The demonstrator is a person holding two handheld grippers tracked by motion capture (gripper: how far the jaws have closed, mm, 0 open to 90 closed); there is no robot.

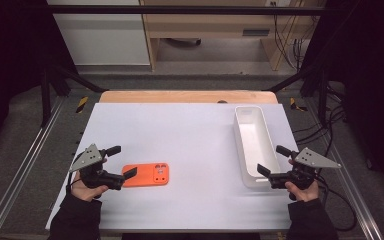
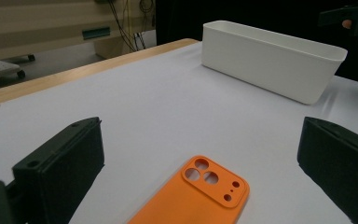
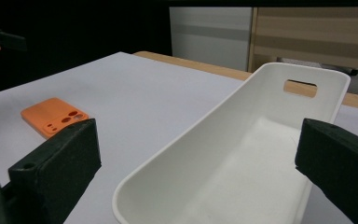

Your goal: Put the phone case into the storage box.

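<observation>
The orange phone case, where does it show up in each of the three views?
High view: orange phone case lies lower left on the white table, at the left gripper.
Left gripper view: bottom centre, between the jaws.
Right gripper view: far left.
Shared landmark: the white bin.

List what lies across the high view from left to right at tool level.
left tool → orange phone case → bare white table cover → white bin → right tool

The flat orange plastic phone case (image 2: 200,196) looks matt and smooth. The long white plastic bin (image 3: 242,154) has a faint sheen. A smooth matt white table sheet (image 1: 190,135) covers a wooden tabletop edge (image 1: 185,97).
</observation>
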